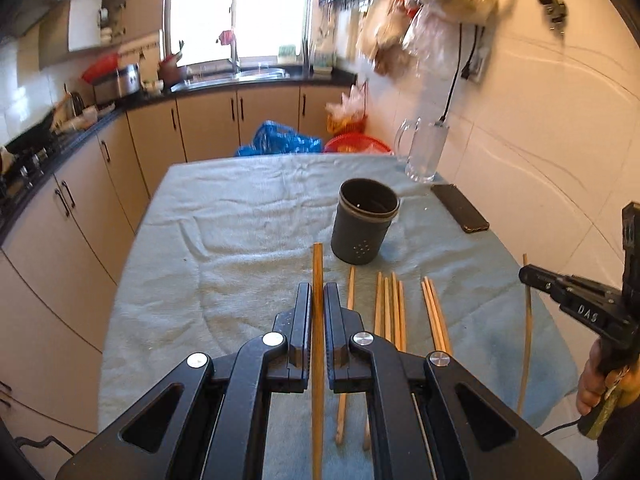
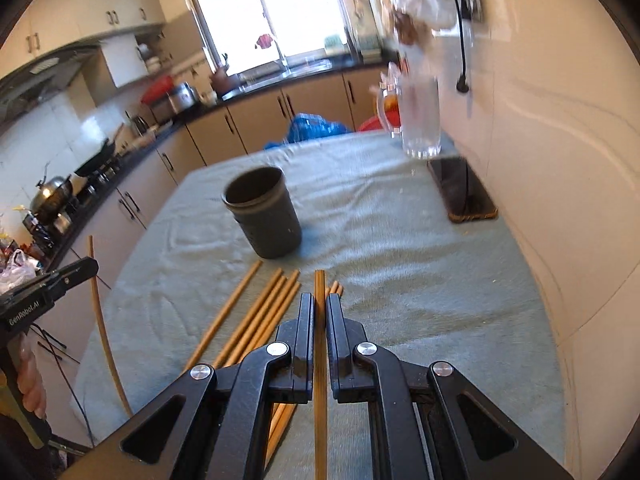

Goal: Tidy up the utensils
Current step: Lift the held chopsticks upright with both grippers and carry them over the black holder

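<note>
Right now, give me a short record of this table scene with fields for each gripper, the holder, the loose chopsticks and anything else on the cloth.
left gripper: shut on one wooden chopstick
right gripper: shut on another wooden chopstick
holder: dark grey cylindrical cup, upright on the cloth; no chopsticks visible inside
loose chopsticks: several lying on the cloth, just short of the cup
surface: pale blue towel-like cloth covering the table
other items: black phone lying flat, clear glass mug near the wall
</note>
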A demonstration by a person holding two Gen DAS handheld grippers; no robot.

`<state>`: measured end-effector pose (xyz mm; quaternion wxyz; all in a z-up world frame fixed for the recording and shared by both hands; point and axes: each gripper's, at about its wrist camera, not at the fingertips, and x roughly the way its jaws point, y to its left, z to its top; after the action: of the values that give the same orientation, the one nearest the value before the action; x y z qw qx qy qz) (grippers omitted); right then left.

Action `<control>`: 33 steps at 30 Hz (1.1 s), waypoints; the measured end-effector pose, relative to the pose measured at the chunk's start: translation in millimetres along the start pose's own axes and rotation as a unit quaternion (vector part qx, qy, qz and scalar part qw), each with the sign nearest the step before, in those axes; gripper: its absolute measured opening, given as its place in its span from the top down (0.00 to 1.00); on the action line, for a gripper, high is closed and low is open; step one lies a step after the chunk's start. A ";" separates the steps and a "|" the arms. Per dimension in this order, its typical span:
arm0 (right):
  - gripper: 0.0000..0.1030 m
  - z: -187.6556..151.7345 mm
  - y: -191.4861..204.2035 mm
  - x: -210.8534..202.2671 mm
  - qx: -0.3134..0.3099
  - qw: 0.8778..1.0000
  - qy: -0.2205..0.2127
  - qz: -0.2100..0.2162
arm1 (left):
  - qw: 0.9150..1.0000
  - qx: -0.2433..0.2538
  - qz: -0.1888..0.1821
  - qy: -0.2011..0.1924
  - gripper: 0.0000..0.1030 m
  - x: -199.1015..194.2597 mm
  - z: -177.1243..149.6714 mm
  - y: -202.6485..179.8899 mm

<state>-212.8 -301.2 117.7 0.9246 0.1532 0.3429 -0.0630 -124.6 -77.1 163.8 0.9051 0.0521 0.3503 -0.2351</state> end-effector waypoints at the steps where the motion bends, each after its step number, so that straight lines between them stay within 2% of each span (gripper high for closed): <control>1: 0.94 -2.7 1.4 -7.2 -0.003 1.000 -0.006 0.002 | 1.000 0.001 0.000 -0.006 0.95 -5.7 -3.7 -2.0; 7: 0.94 -11.9 14.1 -44.4 -0.018 0.999 -0.036 0.021 | 0.999 0.007 0.000 -0.042 0.95 -45.7 -18.0 -11.0; 16: 0.94 -12.4 24.7 -80.3 -0.031 0.995 -0.076 0.048 | 0.996 -0.005 -0.019 -0.084 0.95 -87.9 -16.3 -17.2; 25: 0.94 10.9 31.4 -87.2 -0.040 0.992 -0.106 0.052 | 0.995 0.011 -0.033 -0.097 0.95 -83.2 13.1 -30.4; 33: 0.94 56.8 34.3 -84.3 -0.035 0.988 -0.143 0.052 | 0.993 0.008 -0.048 -0.108 0.95 -73.4 56.5 -29.0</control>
<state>-234.1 -286.4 221.7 0.9711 0.1272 0.2004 -0.0244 -150.8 -88.8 256.5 0.9249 0.0169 0.2502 -0.2856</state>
